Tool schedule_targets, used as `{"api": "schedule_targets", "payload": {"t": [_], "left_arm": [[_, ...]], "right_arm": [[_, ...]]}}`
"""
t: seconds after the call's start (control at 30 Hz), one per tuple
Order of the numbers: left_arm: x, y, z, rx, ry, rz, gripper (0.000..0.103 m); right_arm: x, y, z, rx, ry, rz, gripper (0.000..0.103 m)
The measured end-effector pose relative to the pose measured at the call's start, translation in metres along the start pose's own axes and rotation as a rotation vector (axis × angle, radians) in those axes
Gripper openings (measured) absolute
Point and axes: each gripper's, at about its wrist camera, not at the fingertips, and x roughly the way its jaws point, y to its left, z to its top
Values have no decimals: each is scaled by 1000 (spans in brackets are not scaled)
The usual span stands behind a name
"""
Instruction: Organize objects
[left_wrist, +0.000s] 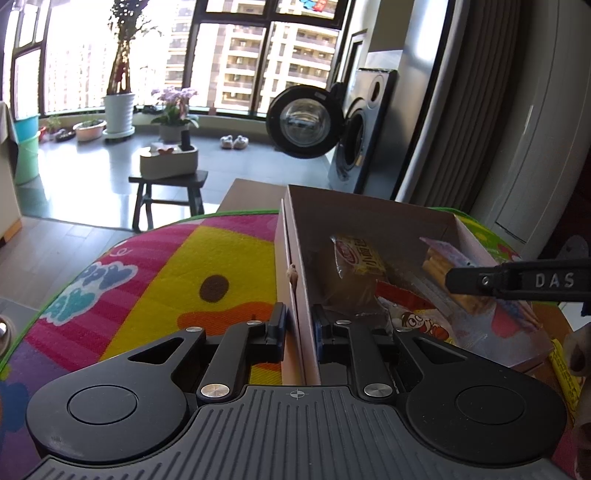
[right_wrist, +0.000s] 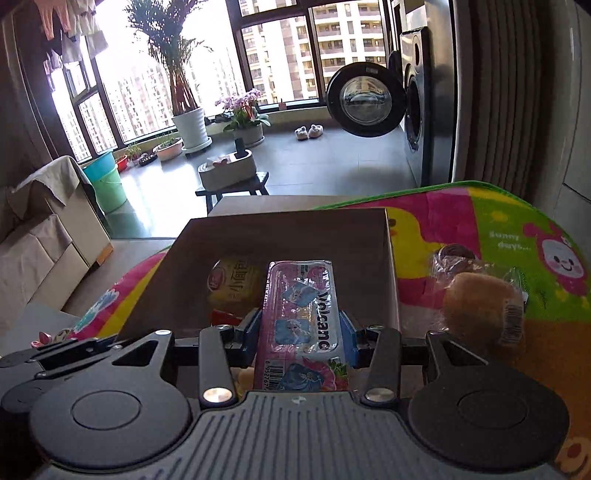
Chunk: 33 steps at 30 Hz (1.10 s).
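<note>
Box (left_wrist: 369, 225) wall is clamped between the left gripper (left_wrist: 299, 325) jaws, one jaw outside on the mat side, one inside. Likely reason: hold the light cardboard steady so it doesn't slide or tip while the other hand loads it.

Right gripper (right_wrist: 299, 332) jaws are closed on the pink Volcano wafer pack (right_wrist: 301, 325), gripped across its narrow width near mid-length. Pack points forward and its far end sits over the box (right_wrist: 295, 229) interior. In the left view the same pack (left_wrist: 443, 258) shows inside the box's right side, held by the right gripper (left_wrist: 456, 278) coming in from the side. Can't tell if the pack is resting on the contents or just above them.

Already in the box: yellow snack pack (left_wrist: 356, 256) toward the far wall, plus a red-and-white cartoon wrapper (left_wrist: 417, 314) nearer. Mid-length grip keeps the long pack level for laying it flat beside those.

Wrapped bun (right_wrist: 480, 306) lies on the colourful mat (right_wrist: 517, 229) just right of the box, outside it — probably next to go in.

Judgement: placing step, pack not yet released. Risk: the pack lands on the yellow one and sits tilted.
</note>
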Motion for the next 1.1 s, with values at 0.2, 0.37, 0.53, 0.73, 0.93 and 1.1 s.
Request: {"api": "schedule_targets", "payload": {"t": [0.2,0.37,0.53,0.73,0.93,1.1], "left_arm": [[1,1,-1,0,0,0,17],[1,2,0,0,1,2,17],[1,1,0,2,1,4,17],[1,1,0,2,3,6,17],[-1,2,-1,7,4,9,17],[-2,2,-2,12,3,15,16]], "right_arm": [[-16,1,-14,-41,-13,1,48],[-56,-5,-24,-65,-72,-10,54],[-93,-32,-40,-43,-126,-103,61],[-107,-83,-61,46,-89,-246,64],[-96,-113,-68,108,-32,-278,67],[-75,-115,-50,128,-29,-237,77]]}}
